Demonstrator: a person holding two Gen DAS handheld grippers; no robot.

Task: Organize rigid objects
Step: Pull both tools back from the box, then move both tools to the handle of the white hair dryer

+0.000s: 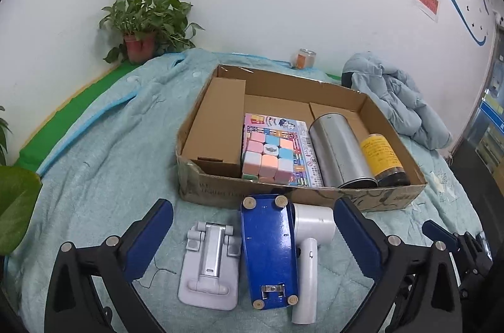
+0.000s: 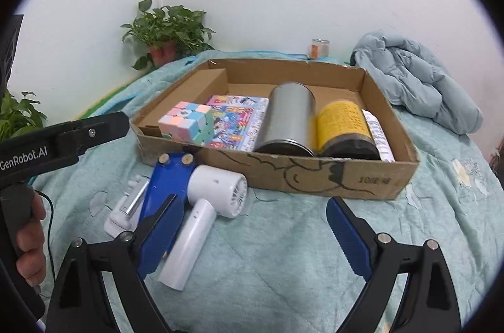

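A cardboard tray (image 1: 315, 196) (image 2: 315, 175) on the bed holds a brown box (image 1: 217, 125), a pastel cube (image 1: 267, 158) (image 2: 186, 120) on a colourful flat pack (image 1: 302, 144) (image 2: 239, 119), a silver can (image 1: 340, 153) (image 2: 289, 115) and a yellow-labelled jar (image 1: 382, 156) (image 2: 345, 125). In front of the tray lie a grey folding stand (image 1: 209, 263) (image 2: 126, 210), a blue plate with round feet (image 1: 269, 248) (image 2: 163, 182) and a white handheld fan (image 1: 310, 245) (image 2: 208, 207). My left gripper (image 1: 252, 238) is open above these three. My right gripper (image 2: 255, 235) is open, just right of the fan.
A potted plant (image 1: 141, 24) (image 2: 163, 34) stands in the back corner. A small can (image 1: 304, 57) (image 2: 319, 48) sits by the wall. A crumpled pale-blue jacket (image 1: 397, 100) (image 2: 415, 81) lies right of the tray. The teal blanket (image 1: 110, 144) covers the bed.
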